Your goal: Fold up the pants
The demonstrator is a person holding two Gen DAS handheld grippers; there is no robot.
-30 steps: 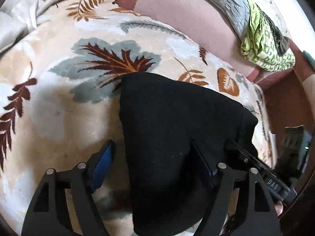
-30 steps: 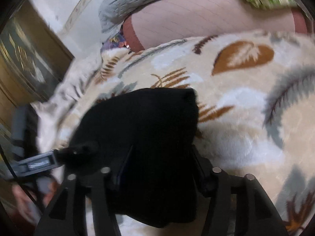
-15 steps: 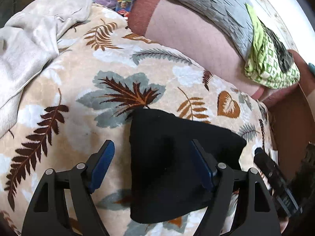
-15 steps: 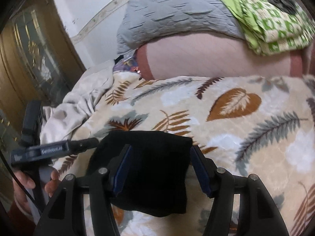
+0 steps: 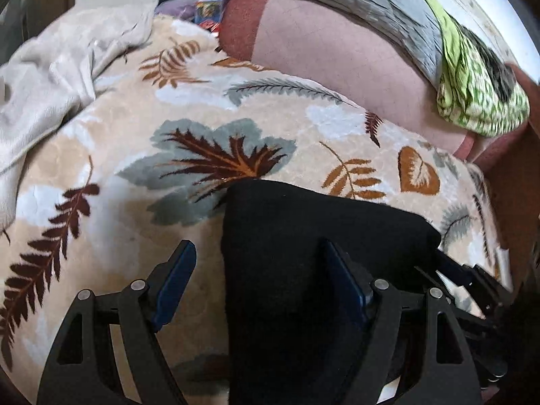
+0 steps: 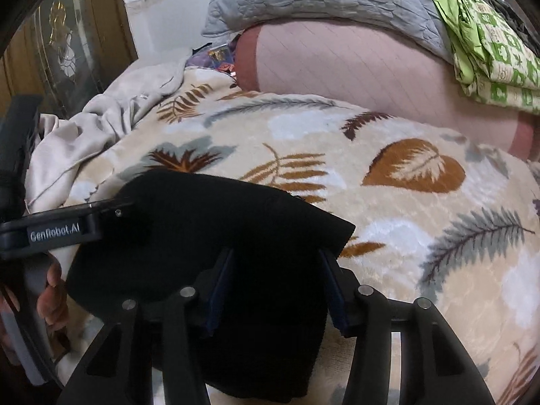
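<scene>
The black pants (image 5: 303,270) lie folded into a compact block on the leaf-patterned blanket (image 5: 118,202), close under both tools. The left gripper (image 5: 256,280) is spread wide: its left pad hangs over bare blanket, clear of the cloth, while its right pad sits over the black fabric, so the left edge of the pants runs between the two pads and nothing is clamped. Just right of this tool, beyond the far corner of the pants, the black frame of the other tool pokes in.

The right gripper (image 6: 275,287) has its jaws closing, with the right portion of the folded pants (image 6: 209,236) between them; whether the pads already press the fabric cannot be told. To its left the other tool's black body, marked with a white label, reaches over the left corner of the pants, and a hand (image 6: 50,297) grips its handle at the picture's edge.

Ahead of both tools, well past the pants, a pink bolster (image 6: 354,77) lies across the bed with a grey quilted pillow (image 6: 320,0) on it and a green patterned cloth (image 6: 489,50) draped to the right. A crumpled beige sheet (image 5: 50,77) is bunched ahead and to the left.
</scene>
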